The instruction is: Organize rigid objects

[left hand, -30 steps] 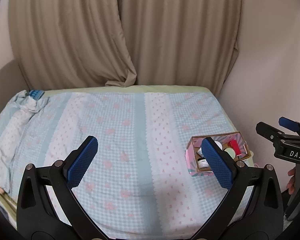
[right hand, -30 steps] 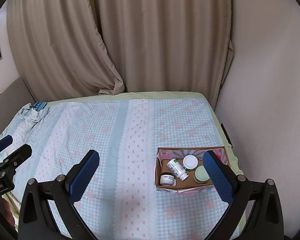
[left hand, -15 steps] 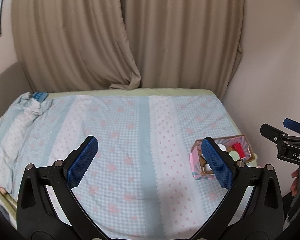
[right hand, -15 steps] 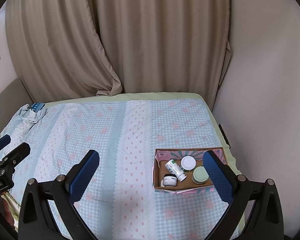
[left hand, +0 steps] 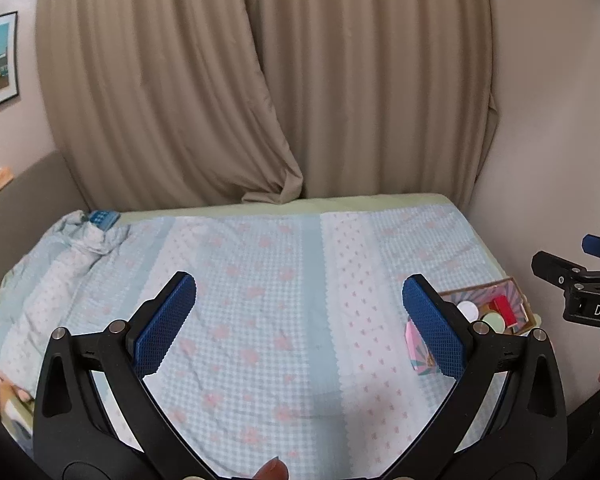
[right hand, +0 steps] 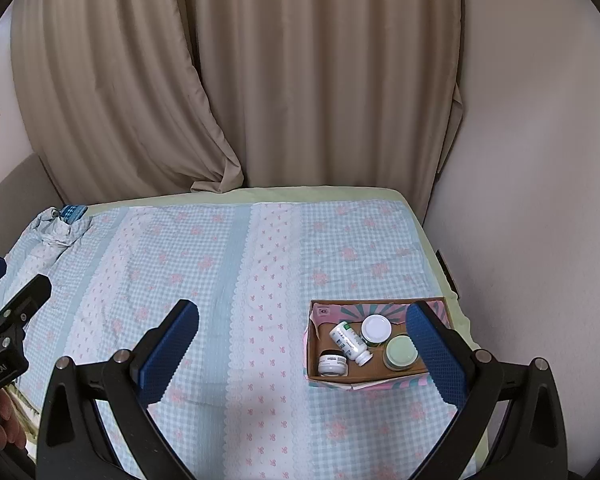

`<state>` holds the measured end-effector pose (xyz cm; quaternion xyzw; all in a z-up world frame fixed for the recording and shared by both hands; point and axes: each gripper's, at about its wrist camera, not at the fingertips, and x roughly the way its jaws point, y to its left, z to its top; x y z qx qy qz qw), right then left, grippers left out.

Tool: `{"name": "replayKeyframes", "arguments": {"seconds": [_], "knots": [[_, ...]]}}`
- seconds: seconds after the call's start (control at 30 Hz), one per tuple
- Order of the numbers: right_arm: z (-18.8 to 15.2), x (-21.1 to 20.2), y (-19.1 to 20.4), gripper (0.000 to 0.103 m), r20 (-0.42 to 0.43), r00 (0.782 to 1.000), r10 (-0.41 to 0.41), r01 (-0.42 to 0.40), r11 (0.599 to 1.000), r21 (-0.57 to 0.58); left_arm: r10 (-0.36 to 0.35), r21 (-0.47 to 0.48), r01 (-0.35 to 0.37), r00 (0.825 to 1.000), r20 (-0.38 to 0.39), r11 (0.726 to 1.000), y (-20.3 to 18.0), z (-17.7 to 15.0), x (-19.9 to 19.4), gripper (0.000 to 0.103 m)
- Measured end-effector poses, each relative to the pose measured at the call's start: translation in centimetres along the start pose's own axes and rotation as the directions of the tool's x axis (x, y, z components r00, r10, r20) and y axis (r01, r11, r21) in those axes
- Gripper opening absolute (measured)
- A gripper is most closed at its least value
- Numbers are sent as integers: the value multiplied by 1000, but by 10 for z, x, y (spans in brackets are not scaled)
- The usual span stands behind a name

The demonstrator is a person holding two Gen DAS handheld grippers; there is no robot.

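Note:
A cardboard box (right hand: 312, 344) with a pink patterned lining sits on the bed near its right edge. It holds a lying white bottle (right hand: 350, 342), a white-lidded jar (right hand: 376, 329), a green-lidded jar (right hand: 401, 353) and a small dark jar (right hand: 332, 363). The box also shows in the left wrist view (left hand: 418, 360), with a red item (left hand: 504, 310) inside. My left gripper (left hand: 300, 320) is open and empty above the bed. My right gripper (right hand: 302, 350) is open and empty, its right finger in front of the box's right side.
The bed (right hand: 220, 264) has a blue checked cover with pink flowers, bunched at the far left (right hand: 54, 228). Beige curtains (right hand: 260, 80) hang behind it and a wall (right hand: 540, 200) runs along the right. A small blue object (left hand: 102, 218) lies at the far-left corner.
Both grippers have pulled back and risen slightly, so the bed and box sit lower in view. Both stay open and empty.

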<state>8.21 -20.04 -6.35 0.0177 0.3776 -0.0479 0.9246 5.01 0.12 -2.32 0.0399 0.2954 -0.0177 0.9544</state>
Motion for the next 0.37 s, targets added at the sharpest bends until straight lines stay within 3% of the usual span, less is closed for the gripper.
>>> {"name": "replayKeyframes", "arguments": {"seconds": [0.37], "knots": [[3,3,-1,103,0,1000,1,-1,1000,-3,-49,-20,49,999,13,999,8,0,0,103]]}}
